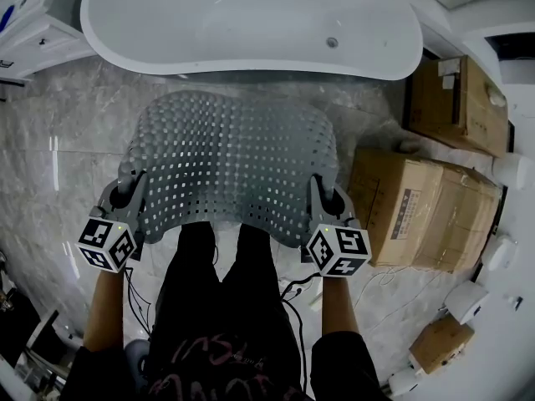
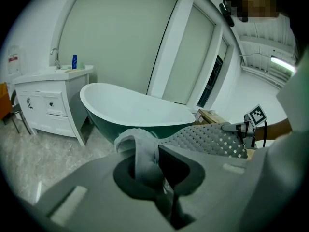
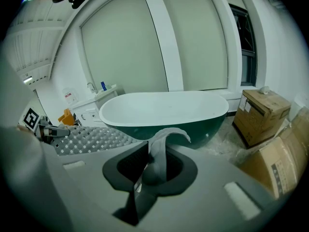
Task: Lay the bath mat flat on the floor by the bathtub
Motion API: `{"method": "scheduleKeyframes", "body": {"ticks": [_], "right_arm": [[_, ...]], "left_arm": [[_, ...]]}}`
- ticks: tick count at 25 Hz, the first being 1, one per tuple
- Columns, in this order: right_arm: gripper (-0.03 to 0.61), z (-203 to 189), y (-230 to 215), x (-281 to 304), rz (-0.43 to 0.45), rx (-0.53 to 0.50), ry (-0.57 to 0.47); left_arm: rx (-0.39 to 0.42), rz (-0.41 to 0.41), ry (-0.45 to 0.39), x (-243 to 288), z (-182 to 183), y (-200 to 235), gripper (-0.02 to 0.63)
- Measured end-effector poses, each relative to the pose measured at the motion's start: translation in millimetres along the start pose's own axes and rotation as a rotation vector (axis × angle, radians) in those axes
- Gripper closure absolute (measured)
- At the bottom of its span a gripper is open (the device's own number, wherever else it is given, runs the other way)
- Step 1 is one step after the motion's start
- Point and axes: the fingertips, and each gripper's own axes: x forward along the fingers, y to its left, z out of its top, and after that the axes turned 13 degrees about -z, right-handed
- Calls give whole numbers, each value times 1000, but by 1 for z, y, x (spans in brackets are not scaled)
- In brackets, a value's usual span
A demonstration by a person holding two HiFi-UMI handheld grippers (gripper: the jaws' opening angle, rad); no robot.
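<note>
grip: left hand-held gripper and right hand-held gripper are clamping bath mat near corners | risk: corner slipping out, mat crumpling on floor beside bathtub

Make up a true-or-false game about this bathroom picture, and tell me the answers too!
1. The left gripper and the right gripper both grip the grey bath mat. True.
2. The bathtub is full of water. False: it looks empty.
3. The mat already lies flat. False: it is held up by two corners and bows between the grippers.
4. Cardboard boxes stand near the tub. True.
5. The mat has no holes. False: rows of small holes cover it.
</note>
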Motion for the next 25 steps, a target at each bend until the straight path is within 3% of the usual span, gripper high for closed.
{"method": "scheduleKeyframes", "body": {"ticks": [25], "right_arm": [[508, -32, -7, 40, 4, 28, 40]], "left_arm": [[-2, 20, 24, 35, -30, 23, 589]]}}
